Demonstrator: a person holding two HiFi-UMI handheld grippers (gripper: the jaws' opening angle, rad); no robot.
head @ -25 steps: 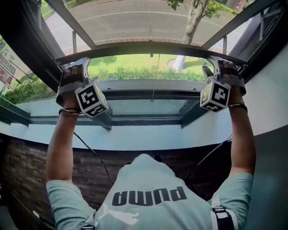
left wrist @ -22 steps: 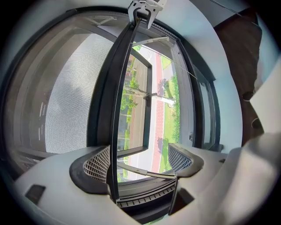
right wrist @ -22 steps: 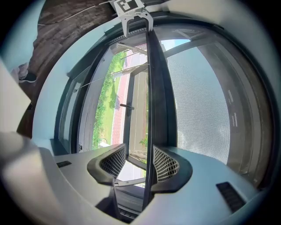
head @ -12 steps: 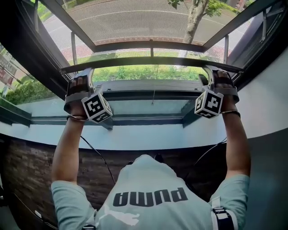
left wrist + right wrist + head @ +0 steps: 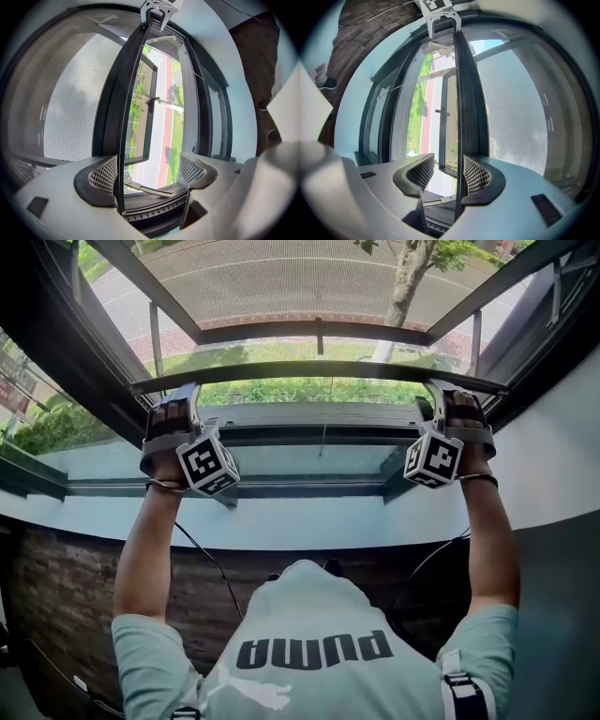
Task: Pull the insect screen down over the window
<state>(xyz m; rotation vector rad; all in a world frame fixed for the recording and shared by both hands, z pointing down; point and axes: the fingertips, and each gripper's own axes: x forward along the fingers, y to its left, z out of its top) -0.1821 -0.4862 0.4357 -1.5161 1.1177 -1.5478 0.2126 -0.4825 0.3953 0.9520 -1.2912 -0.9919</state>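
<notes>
The insect screen's grey mesh (image 5: 281, 282) is partly drawn over the window, ending in a dark bottom bar (image 5: 319, 369). My left gripper (image 5: 190, 395) hooks the bar's left end and my right gripper (image 5: 437, 390) its right end. In the left gripper view the bar (image 5: 126, 93) runs along the left finger's pad while the left gripper (image 5: 149, 171) stands wide open. In the right gripper view the bar (image 5: 464, 93) lies against one pad of the right gripper (image 5: 449, 173), whose other pad stays clear of it.
Below the bar are the window's lower frame (image 5: 319, 437) and a pale sill (image 5: 309, 521). A thin cord (image 5: 322, 423) hangs from the bar's middle. An outward-opened sash (image 5: 149, 108) shows beyond. Dark side frames (image 5: 122, 390) flank both hands.
The bar has come down with both grippers since a second ago, uncovering more mesh above. Over the last half second it has barely moved.
</notes>
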